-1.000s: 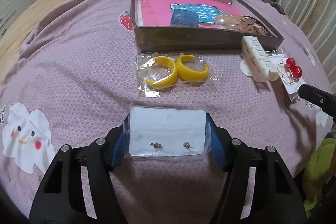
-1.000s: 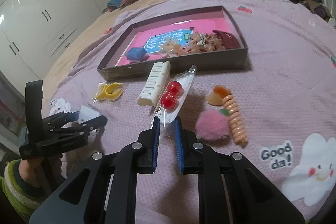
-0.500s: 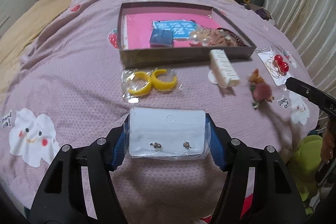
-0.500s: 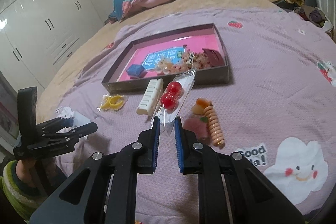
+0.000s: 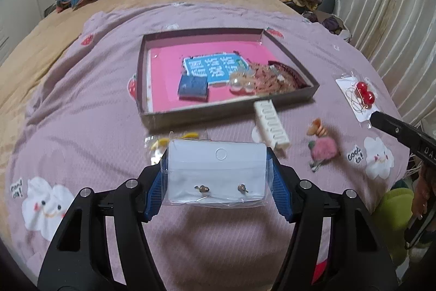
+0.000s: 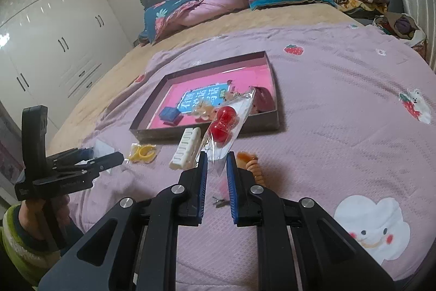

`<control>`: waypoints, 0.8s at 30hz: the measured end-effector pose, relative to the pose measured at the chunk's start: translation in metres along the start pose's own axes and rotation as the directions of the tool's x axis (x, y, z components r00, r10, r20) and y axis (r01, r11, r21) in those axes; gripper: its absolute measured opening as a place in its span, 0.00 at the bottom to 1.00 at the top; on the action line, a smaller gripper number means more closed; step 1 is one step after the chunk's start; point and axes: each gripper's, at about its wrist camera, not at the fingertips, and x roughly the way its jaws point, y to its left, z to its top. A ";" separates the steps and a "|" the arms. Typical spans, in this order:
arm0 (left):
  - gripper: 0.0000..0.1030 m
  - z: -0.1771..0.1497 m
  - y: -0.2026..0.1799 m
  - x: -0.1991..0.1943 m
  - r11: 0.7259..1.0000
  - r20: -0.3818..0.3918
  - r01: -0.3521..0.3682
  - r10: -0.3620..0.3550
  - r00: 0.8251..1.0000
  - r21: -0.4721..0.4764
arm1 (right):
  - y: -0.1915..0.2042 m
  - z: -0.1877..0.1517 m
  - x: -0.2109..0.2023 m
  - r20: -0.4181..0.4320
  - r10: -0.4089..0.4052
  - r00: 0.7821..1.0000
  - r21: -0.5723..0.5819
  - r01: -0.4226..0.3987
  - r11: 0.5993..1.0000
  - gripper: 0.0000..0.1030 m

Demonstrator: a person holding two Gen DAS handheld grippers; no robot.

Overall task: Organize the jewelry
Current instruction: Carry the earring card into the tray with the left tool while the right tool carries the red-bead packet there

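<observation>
My left tool (image 5: 216, 183) is clamped across the width of a white earring card (image 5: 216, 168) in a clear sleeve; two small stud earrings (image 5: 203, 188) sit low on the card. My right tool (image 6: 216, 164) is nearly together, pinching the bottom edge of a clear packet of red cherry earrings (image 6: 224, 124), which stands tilted up from the pads.

Compared with a second ago: both tools sit higher above the bed, each with the same grip. In the left view the yellow hoop earrings (image 5: 163, 142) are now mostly hidden behind the card, where before they lay in plain sight.

Both held items hang above the near part of the purple blanket (image 6: 340, 113), clear of the brown tray (image 5: 141, 78). The tray lies toward the middle of the bed, pink inside, with a blue pouch (image 5: 193, 86) and a heap of beaded pieces (image 5: 261, 78) at its right end. Between the tray and the near edge lie a white comb-like clip (image 5: 271, 124), a pink pompom clip (image 5: 324, 149) and an orange coil hair tie (image 6: 254, 168).
</observation>
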 end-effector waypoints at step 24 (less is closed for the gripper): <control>0.55 0.064 -0.007 0.005 0.999 0.067 0.007 -0.009 0.998 0.034 | 0.000 0.045 -0.007 0.076 -0.010 0.997 -0.049 0.014 0.999 0.13</control>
